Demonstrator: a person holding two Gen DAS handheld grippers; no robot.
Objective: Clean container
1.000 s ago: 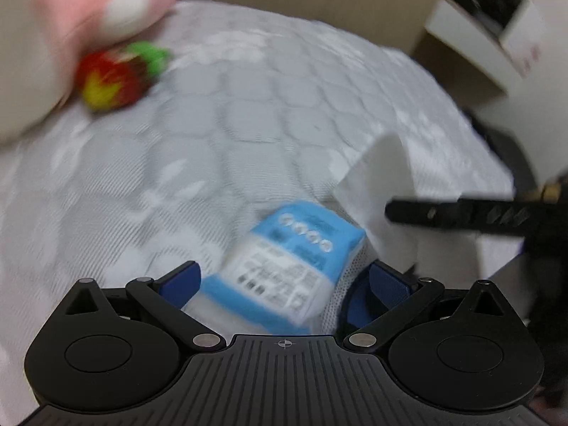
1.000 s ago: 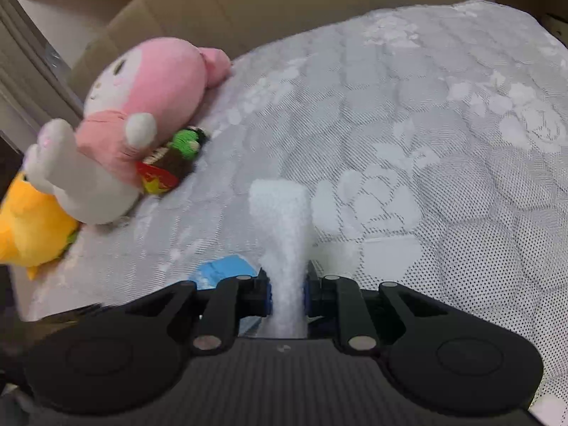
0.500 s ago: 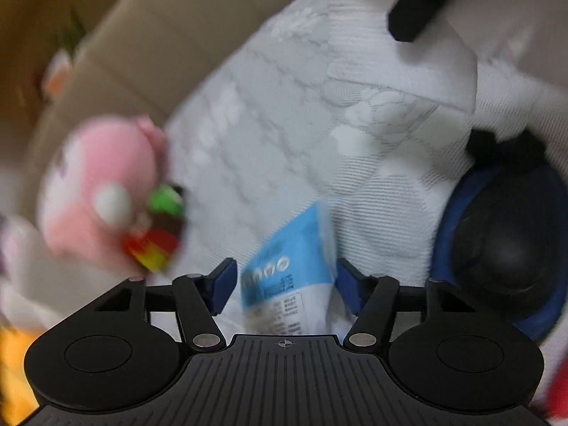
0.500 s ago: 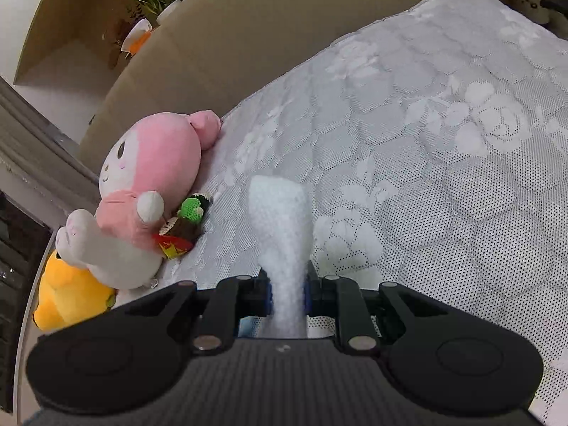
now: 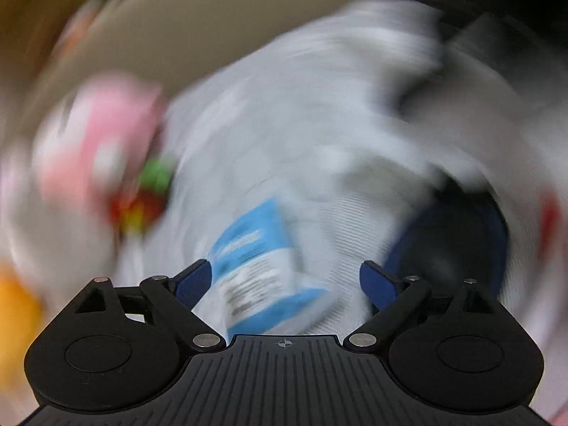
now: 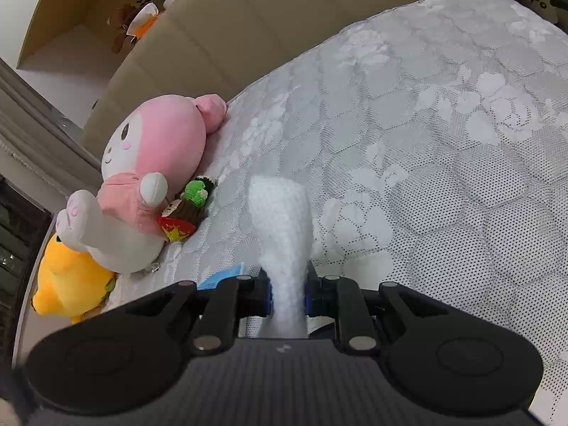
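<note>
My right gripper (image 6: 287,293) is shut on a white wipe (image 6: 282,227) that stands up between its blue pads, above the grey quilted mattress (image 6: 443,163). My left gripper (image 5: 285,278) is open, its jaws wide apart. A blue and white wipes pack (image 5: 259,269) lies on the mattress between and just beyond them; a corner of it shows in the right wrist view (image 6: 222,277). A dark round container with a blue rim (image 5: 451,248) sits to the right of the left gripper. The left wrist view is heavily blurred.
A pink and white plush toy (image 6: 149,177), a small crocheted red and green toy (image 6: 186,209) and a yellow plush (image 6: 69,280) lie at the mattress's left edge. A beige headboard (image 6: 284,32) rises behind. A plant stands on a shelf (image 6: 149,3).
My left gripper has opened wider and is swinging, blurring its view; the wipes pack now lies loose between its jaws. My right gripper has lifted slightly, still holding the wipe.
</note>
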